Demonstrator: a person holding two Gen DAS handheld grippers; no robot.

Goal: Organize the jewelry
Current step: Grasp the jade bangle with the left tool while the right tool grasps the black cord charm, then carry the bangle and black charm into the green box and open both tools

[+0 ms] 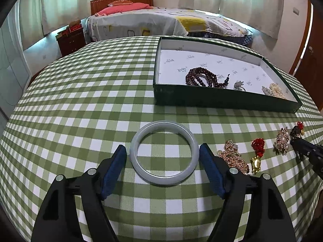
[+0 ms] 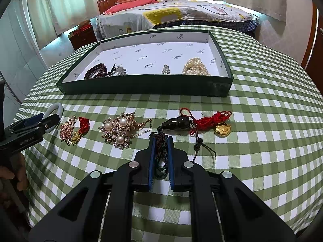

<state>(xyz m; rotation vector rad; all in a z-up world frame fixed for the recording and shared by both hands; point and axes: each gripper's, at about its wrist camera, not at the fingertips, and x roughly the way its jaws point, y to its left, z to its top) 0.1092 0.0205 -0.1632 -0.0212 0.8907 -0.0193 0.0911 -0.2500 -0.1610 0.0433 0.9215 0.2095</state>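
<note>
A pale jade bangle (image 1: 163,153) lies flat on the checked cloth between the fingers of my open left gripper (image 1: 163,151), which straddles it without clamping. My right gripper (image 2: 161,141) is shut on the dark tassel (image 2: 161,155) of a black gourd pendant (image 2: 175,124) that lies on the cloth. A dark green box (image 2: 141,85) with white lining holds a dark bead bracelet (image 2: 95,71), a silver piece (image 2: 120,70), a crystal clip (image 2: 166,69) and pearls (image 2: 194,67). The left gripper (image 2: 47,121) shows at the left of the right wrist view.
On the cloth lie a pearl flower brooch (image 2: 119,130), a rose-gold brooch (image 2: 68,130), a red knot with gold charm (image 2: 80,130) and a red cord with gold lock (image 2: 219,124). A bed (image 1: 161,22) stands behind the table.
</note>
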